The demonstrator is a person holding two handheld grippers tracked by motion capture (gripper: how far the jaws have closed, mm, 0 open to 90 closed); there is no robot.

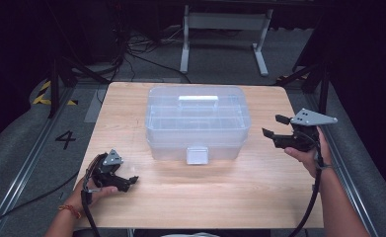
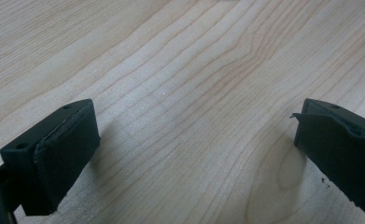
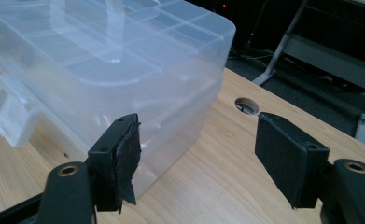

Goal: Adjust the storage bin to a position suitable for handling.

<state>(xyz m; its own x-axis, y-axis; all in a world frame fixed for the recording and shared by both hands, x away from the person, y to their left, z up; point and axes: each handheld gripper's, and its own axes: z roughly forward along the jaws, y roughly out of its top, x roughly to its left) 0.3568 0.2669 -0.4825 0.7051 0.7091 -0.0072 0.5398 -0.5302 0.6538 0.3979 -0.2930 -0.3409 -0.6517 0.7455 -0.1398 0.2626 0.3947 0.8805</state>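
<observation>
A clear plastic storage box (image 1: 198, 121) with a lid, a top handle and a front latch (image 1: 197, 154) stands at the middle of the wooden table (image 1: 230, 187). My right gripper (image 1: 275, 126) hovers open to the right of the box, jaws pointed at its right side with nothing between them. In the right gripper view the box (image 3: 101, 60) fills the left and the gripper (image 3: 196, 163) faces its near corner. My left gripper (image 1: 130, 180) rests low at the table's front left, open and empty. The left gripper view shows the gripper (image 2: 194, 154) over bare wood (image 2: 180, 70).
A round hole (image 3: 246, 105) pierces the tabletop beyond the right gripper. Behind the table stands a white metal frame (image 1: 225, 29), with cables on the grey floor. Black cables trail from both grippers off the front edge.
</observation>
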